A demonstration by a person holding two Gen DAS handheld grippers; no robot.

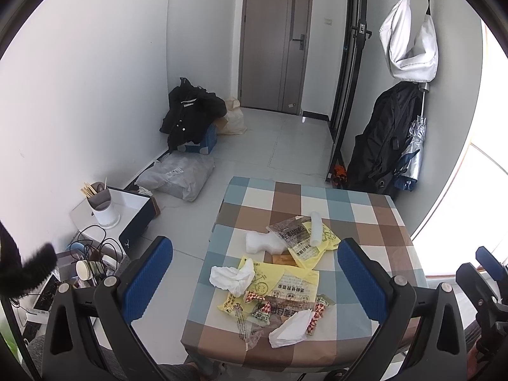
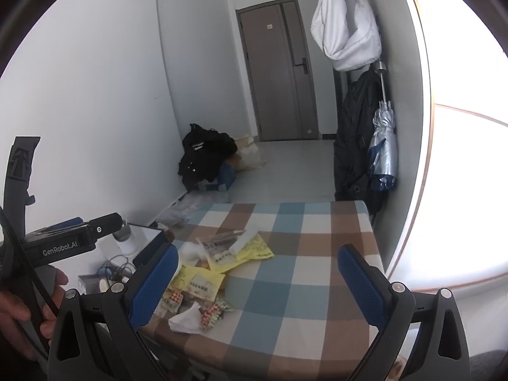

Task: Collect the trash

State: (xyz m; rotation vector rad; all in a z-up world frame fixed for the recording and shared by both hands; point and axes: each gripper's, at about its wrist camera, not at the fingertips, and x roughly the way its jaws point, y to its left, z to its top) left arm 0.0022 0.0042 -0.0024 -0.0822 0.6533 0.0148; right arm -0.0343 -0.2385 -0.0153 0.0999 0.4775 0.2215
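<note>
Trash lies on a table with a checked cloth (image 1: 365,222): a crumpled white tissue (image 1: 233,277), yellow printed wrappers (image 1: 285,282), a white foam piece (image 1: 265,243), a white tube (image 1: 316,228), red-and-white checked sweet wrappers (image 1: 254,297) and a flat tissue (image 1: 292,328) near the front edge. My left gripper (image 1: 254,243) hangs open above this pile, holding nothing. My right gripper (image 2: 258,250) is also open and empty, over the table's (image 2: 301,285) middle, with the yellow wrappers (image 2: 250,249) and the flat tissue (image 2: 185,319) to its left.
A hand (image 2: 19,311) holds the left gripper's handle. Left of the table stand a white box with a utensil holder (image 1: 103,206) and tangled cables (image 1: 95,250). A grey parcel bag (image 1: 177,174) and a black jacket (image 1: 190,114) lie on the floor. Coats and an umbrella (image 1: 412,146) hang at right.
</note>
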